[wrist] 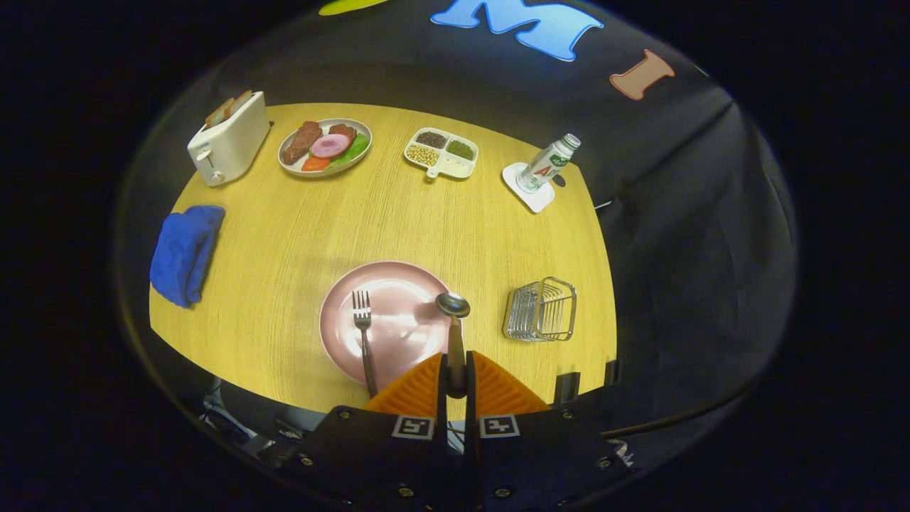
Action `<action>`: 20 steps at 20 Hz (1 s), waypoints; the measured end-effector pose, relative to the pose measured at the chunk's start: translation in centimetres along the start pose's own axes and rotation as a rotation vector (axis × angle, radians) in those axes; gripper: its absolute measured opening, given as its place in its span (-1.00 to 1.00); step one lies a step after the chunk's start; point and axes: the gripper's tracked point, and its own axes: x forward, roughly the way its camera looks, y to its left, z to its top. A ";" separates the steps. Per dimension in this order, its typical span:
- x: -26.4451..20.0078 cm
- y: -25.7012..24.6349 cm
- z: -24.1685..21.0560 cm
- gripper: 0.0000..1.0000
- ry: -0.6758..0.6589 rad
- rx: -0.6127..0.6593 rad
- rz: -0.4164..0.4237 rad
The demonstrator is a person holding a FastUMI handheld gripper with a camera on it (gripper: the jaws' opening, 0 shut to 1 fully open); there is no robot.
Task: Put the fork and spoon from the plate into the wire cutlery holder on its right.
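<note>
A round wooden table (284,242) with a pale yellow grain takes up most of the scene, ringed by the booth's black cloth wall (682,213). On its near side sits a pink plate (405,284), and to the right of that, well apart from it, stands the wire cutlery holder (540,310), upright near the table's edge. Along the far side run a white toaster (229,139) with bread in its slots, an oval dish of food (325,146), a divided tray (441,152) of beans and grains, and a bottle (547,163) on a white coaster (530,192). A blue cloth (185,253) lies bunched at the left edge.

The fork (364,340) lies on the plate's left half, its long axis running from near to far, tines pointing away and handle crossing the near rim. The spoon (453,334) runs the same way over the plate's right side (bowl at the far end, facing up); whether it rests on the plate or is raised off it cannot be told.

The gripper (455,380) points forward over the plate's near rim, its two orange fingers (416,390) pressed close together on the spoon's handle, clamping it from both sides.
</note>
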 end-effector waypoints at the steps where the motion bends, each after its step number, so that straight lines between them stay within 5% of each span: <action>1: -0.3 -0.3 0.3 -0.82 -0.007 0.005 -0.005; 20: -2.8 -10.0 3.7 -0.82 -0.042 0.139 -0.121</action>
